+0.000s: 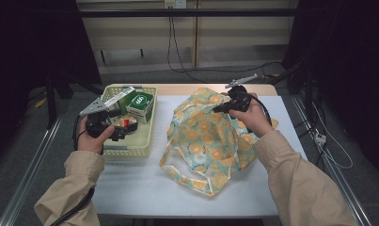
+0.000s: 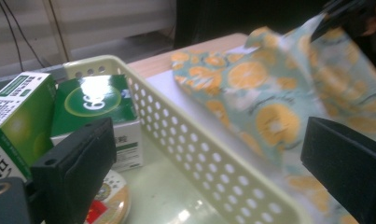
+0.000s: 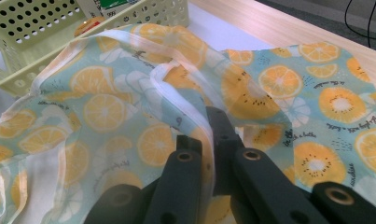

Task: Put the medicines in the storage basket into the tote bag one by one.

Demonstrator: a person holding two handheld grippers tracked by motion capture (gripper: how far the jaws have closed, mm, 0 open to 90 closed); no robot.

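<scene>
A cloth bag (image 1: 203,136) printed with orange slices on pale blue lies on the white table. My right gripper (image 1: 218,108) is shut on the bag's white-trimmed rim (image 3: 195,109) and holds that edge lifted. My left gripper (image 1: 122,131) hovers over the pale yellow perforated basket (image 1: 145,141) at the left, jaws wide open and empty. In the left gripper view its jaws straddle the basket wall (image 2: 209,163). The basket holds a green box (image 2: 94,100), a green-and-white box (image 2: 15,116) and a round tin (image 2: 108,200) with a red label.
The white table top (image 1: 145,183) spreads in front of the bag and basket. A wooden strip (image 1: 177,89) runs along the table's far edge. Metal rails flank the table, and cables (image 1: 170,42) hang behind it.
</scene>
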